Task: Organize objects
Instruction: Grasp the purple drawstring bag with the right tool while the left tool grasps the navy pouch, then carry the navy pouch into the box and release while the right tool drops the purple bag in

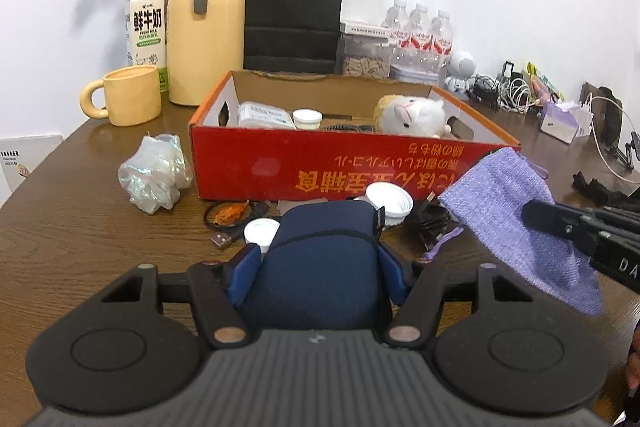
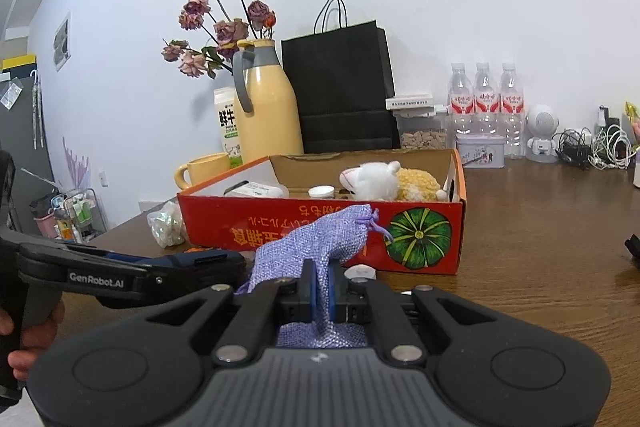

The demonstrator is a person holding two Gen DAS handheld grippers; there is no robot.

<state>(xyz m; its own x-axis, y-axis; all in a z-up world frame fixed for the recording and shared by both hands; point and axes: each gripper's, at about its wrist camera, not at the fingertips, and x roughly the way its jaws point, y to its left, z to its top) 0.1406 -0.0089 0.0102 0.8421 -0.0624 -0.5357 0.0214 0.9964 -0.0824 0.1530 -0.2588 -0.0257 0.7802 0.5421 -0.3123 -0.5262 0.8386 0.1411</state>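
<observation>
A navy blue soft case (image 1: 320, 267) sits between the blue pads of my left gripper (image 1: 319, 257), which press on its sides just above the wooden table; its end also shows at the left of the right wrist view (image 2: 208, 261). My right gripper (image 2: 320, 287) is shut on a purple knitted drawstring pouch (image 2: 320, 239), which hangs beside the case (image 1: 504, 195). Straight ahead stands an open red cardboard box (image 1: 320, 163) holding a plush sheep (image 1: 416, 117), a white packet (image 1: 264, 115) and a small white jar (image 1: 307, 119).
In front of the box lie two white-lidded jars (image 1: 390, 203), a black cable (image 1: 430, 223), an orange snack on a black ring (image 1: 230, 215) and a shiny crumpled bag (image 1: 154, 175). Behind stand a yellow mug (image 1: 128, 95), a thermos (image 1: 206, 23), a black paper bag (image 1: 292, 3) and water bottles (image 1: 420, 31).
</observation>
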